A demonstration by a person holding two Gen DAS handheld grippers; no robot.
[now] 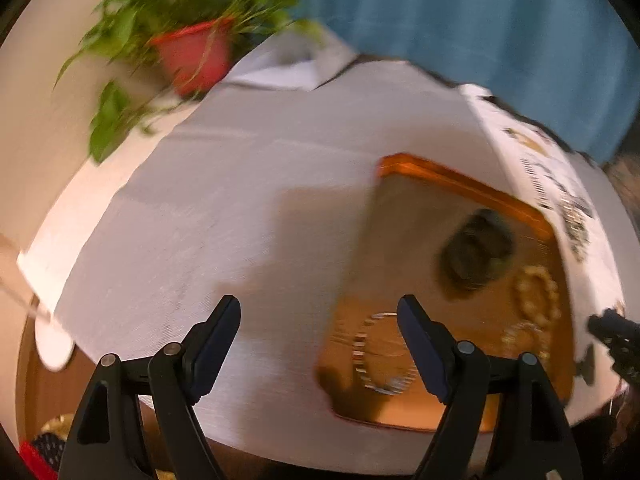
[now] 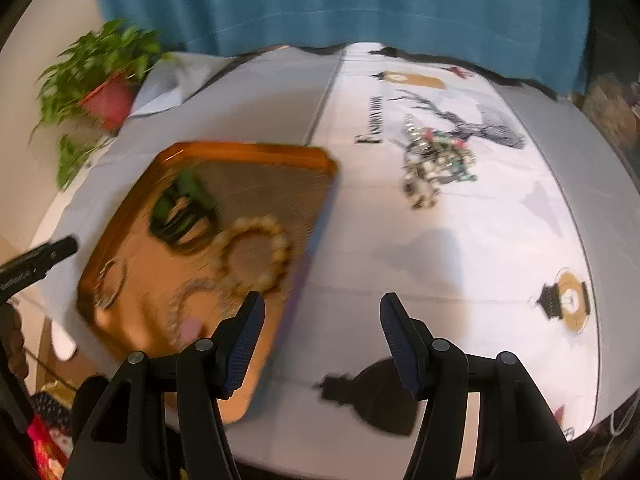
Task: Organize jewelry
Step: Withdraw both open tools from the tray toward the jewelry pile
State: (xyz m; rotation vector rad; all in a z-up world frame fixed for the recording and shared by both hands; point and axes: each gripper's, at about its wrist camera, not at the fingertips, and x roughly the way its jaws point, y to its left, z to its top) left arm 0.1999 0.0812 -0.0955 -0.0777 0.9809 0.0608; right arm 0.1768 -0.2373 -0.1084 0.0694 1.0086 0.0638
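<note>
An orange tray (image 1: 460, 184) lies on the white cloth. It holds a dark bracelet (image 1: 476, 252), a cream bead bracelet (image 1: 536, 292) and a silver chain bracelet (image 1: 360, 354). My left gripper (image 1: 320, 308) hangs open over the tray's left edge with nothing between its fingers. In the right wrist view the tray (image 2: 248, 152) sits at the left with the dark bracelet (image 2: 184, 216), the bead bracelet (image 2: 256, 256) and a silver hoop (image 2: 110, 284). A jewelry pile (image 2: 436, 160) lies on the cloth further back. My right gripper (image 2: 323, 302) is open and empty, above the tray's right edge.
A potted plant (image 1: 192, 52) in a red pot stands at the back left of the table. A blue curtain (image 2: 340, 4) hangs behind. The tablecloth (image 2: 500, 208) has dark printed figures on its right part. The table's front edge runs just below both grippers.
</note>
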